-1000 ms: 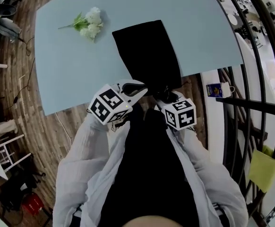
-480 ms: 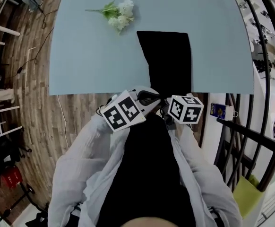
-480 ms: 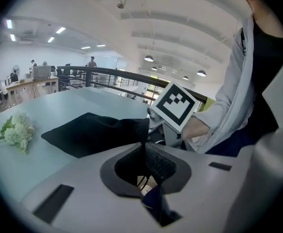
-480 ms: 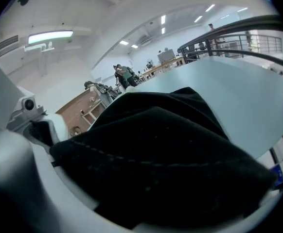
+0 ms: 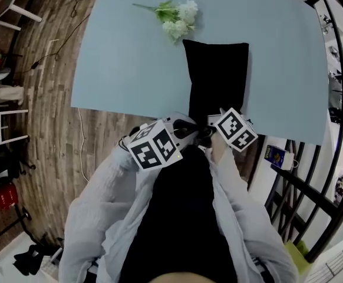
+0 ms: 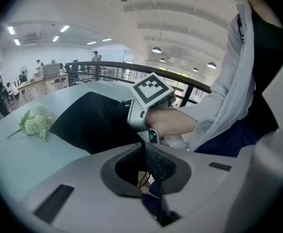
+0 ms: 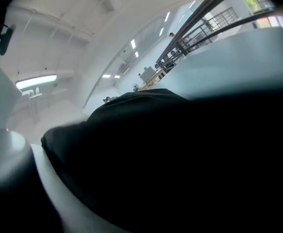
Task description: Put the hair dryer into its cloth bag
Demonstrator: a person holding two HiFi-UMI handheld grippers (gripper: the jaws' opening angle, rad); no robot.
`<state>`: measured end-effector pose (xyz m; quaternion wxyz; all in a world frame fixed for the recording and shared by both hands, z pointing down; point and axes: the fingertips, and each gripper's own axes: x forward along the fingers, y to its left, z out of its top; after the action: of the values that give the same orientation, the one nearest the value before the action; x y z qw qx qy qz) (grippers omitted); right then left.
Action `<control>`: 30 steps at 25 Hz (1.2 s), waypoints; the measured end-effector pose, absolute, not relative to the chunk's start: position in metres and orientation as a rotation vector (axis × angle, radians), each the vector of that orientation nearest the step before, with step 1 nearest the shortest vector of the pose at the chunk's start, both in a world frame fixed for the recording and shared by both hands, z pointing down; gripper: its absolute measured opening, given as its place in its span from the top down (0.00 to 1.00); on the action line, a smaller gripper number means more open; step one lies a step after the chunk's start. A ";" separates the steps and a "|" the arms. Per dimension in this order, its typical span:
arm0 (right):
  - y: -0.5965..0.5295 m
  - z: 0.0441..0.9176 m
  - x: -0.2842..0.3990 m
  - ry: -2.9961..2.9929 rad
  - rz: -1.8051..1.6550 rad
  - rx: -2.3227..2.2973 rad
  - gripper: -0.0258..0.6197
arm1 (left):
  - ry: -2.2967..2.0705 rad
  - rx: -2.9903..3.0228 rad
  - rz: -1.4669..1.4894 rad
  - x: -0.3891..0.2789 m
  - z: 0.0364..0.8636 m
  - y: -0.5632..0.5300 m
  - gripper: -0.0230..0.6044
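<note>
The tabletop (image 5: pixel 118 69) ends just where the cloth bag (image 5: pixel 215 75) has its near end, so a careless tug could drag the bag over the edge. The right tongs (image 5: pixel 214 122) seem to pinch that end, where limp cloth could slip free. The left tongs (image 6: pixel 144 159) are pressed together. The bag is black, rectangular and matte. No hair dryer shows.

A sprig of white flowers (image 5: pixel 177 17) lies on the pale blue table (image 5: pixel 124 63) before you; wood-plank floor (image 5: pixel 48 134) spreads to your left.
</note>
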<state>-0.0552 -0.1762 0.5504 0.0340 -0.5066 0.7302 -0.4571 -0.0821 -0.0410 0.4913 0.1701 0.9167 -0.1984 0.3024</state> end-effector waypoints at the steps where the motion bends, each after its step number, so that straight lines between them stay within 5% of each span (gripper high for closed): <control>1: -0.182 0.551 -0.058 2.217 -1.397 -1.566 0.65 | -0.575 2.596 0.857 -0.088 0.492 -0.042 0.91; 16: -0.215 0.586 -0.106 2.739 -1.126 -1.896 0.59 | -0.831 2.469 0.786 -0.142 0.518 -0.058 0.91; 30: -0.115 0.523 -0.052 2.819 -1.006 -1.814 0.62 | -0.724 2.573 0.766 -0.131 0.514 -0.050 0.91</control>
<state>-0.0523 -0.1149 0.5228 -0.1780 -0.5102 0.7925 -0.2827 -0.1311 -0.0503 0.5138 0.1797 0.9102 -0.2563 0.2711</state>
